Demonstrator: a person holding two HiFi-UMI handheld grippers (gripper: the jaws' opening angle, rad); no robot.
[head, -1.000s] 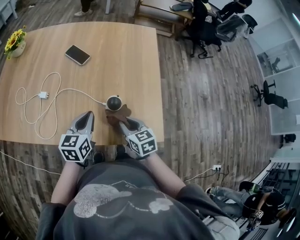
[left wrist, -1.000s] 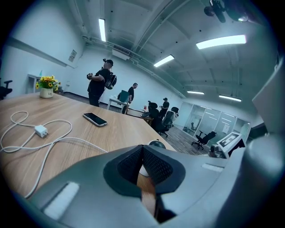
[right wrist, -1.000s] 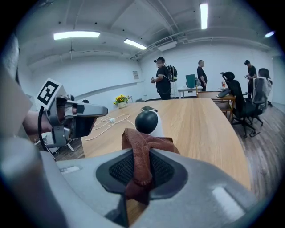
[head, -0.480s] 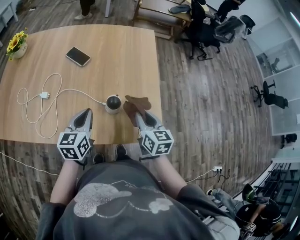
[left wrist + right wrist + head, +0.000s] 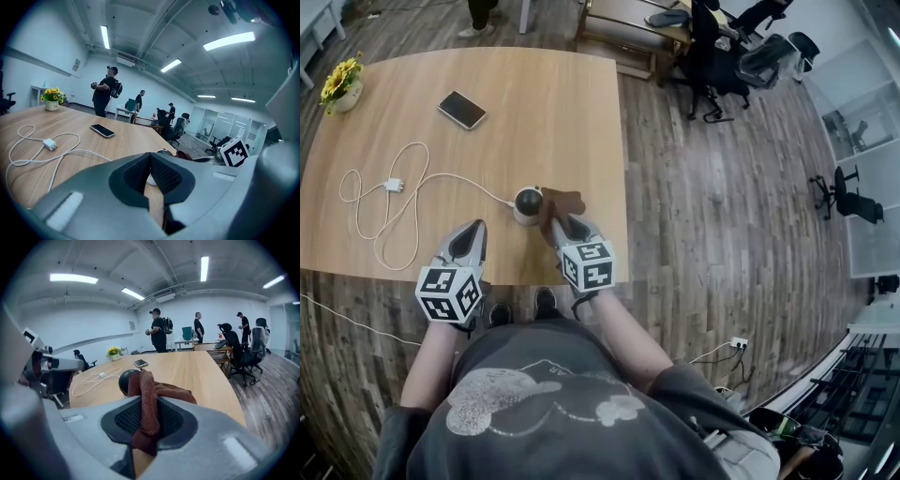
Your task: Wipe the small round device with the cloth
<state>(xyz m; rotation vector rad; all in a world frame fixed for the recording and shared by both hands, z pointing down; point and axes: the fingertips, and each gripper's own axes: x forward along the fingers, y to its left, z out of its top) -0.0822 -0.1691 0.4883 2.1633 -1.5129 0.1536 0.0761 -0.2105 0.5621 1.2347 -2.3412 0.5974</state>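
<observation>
The small round device point(image 5: 526, 203), a dark ball on a white base, stands near the table's front edge with a white cable running left from it. A brown cloth point(image 5: 560, 206) is pinched in my right gripper point(image 5: 557, 225) and lies against the device's right side. From the right gripper view the cloth point(image 5: 151, 401) sticks up between the jaws, with the device point(image 5: 126, 380) just behind it. My left gripper point(image 5: 467, 240) hovers left of the device, jaws together with nothing in them. In the left gripper view the device point(image 5: 151, 179) peeks out behind the jaws.
A white charger cable point(image 5: 382, 208) loops across the table's left part. A phone point(image 5: 461, 109) lies farther back, and a pot of yellow flowers point(image 5: 342, 85) stands at the far left corner. The table's right edge point(image 5: 623, 187) runs close beside the cloth. Office chairs point(image 5: 737, 52) stand beyond.
My right gripper has swung the cloth from right of the device back left against its side. The left gripper has hardly moved.
</observation>
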